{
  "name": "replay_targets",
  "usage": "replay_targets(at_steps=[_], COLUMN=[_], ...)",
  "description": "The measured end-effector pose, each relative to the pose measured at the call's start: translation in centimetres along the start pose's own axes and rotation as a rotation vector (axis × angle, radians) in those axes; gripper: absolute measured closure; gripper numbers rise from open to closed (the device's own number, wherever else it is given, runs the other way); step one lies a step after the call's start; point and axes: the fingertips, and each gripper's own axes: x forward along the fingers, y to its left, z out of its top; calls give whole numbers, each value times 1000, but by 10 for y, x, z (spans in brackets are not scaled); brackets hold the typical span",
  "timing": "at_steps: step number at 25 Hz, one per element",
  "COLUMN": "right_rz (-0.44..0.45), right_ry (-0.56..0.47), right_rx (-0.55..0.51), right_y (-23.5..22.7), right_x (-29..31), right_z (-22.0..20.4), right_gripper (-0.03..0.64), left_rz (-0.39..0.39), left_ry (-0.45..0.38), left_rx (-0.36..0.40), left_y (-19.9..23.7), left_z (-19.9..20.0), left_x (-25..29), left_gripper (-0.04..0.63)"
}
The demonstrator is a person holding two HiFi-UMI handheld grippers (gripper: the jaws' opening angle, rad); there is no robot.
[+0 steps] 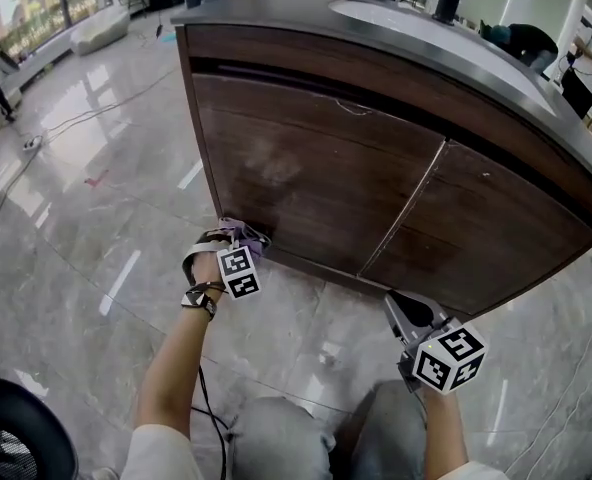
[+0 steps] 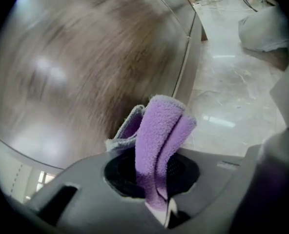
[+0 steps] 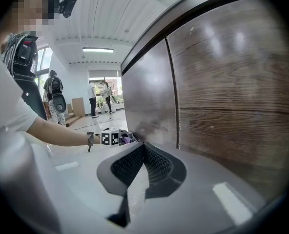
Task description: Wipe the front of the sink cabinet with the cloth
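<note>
1. The left claw (image 2: 156, 182) is clamped tight on a folded purple cloth (image 2: 160, 135) (fleecy, with a grey edge), which sticks out beyond the jaws.
2. The cloth sits low by the left corner of the dark wooden sink cabinet (image 1: 316, 178).
3. The right claw (image 3: 140, 162) is closed and empty, near the cabinet's right door.

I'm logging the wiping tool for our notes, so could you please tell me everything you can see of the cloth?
The cloth is purple and fleecy, like microfibre, with a paler grey edge. It is folded into bunched upright layers, pinched between the shut jaws of the left gripper. It sits low down by the left door of the sink cabinet front; whether it actually touches the wood is unclear.
</note>
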Motion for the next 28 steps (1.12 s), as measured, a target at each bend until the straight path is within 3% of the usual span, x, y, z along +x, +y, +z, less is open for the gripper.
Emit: replay_targets(at_steps=[4,15,28], right_rz=[0,29,45], right_ry=[7,5,-8], right_rx=[6,-4,-20], right_y=[-2,12,15], right_x=[2,10,3], right_z=[-4,3,10], right_gripper=[611,611,611], left_rz=[68,257,510], left_ry=[-14,-38,-97], left_rx=[0,97,93], left_y=[29,137,231], left_z=[-3,14,46], left_x=[-20,-124,-227], left_gripper=[546,548,548])
